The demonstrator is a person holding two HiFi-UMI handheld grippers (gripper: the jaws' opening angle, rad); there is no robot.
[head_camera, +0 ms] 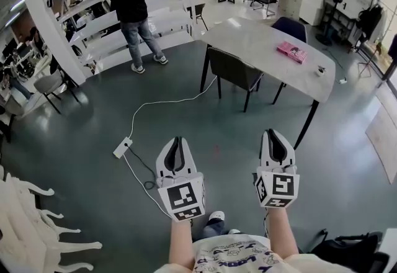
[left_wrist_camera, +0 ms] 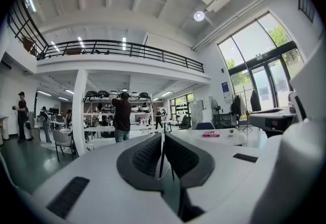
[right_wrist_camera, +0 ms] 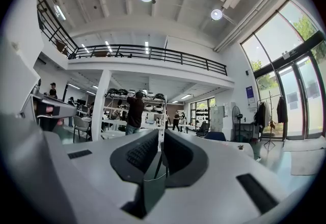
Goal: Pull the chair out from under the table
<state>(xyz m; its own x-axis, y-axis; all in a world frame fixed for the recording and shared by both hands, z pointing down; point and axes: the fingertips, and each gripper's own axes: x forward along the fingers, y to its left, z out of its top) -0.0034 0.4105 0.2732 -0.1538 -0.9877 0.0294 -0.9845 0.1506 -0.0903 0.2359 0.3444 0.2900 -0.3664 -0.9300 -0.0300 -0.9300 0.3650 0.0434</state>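
I am holding my left gripper [head_camera: 178, 141] and right gripper [head_camera: 273, 135] closed with nothing in them, and the chair [head_camera: 234, 70] is sitting well ahead, tucked under the table [head_camera: 248, 39], maybe nearer my right one.

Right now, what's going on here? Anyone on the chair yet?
Not yet. A person holds the left gripper and the right gripper out level over open floor, both shut and empty, well short of the table. The dark chair sits tucked under the table's near edge, untouched, so the pull has not begun. A pink item lies on the tabletop. Another person stands at shelves in the background.
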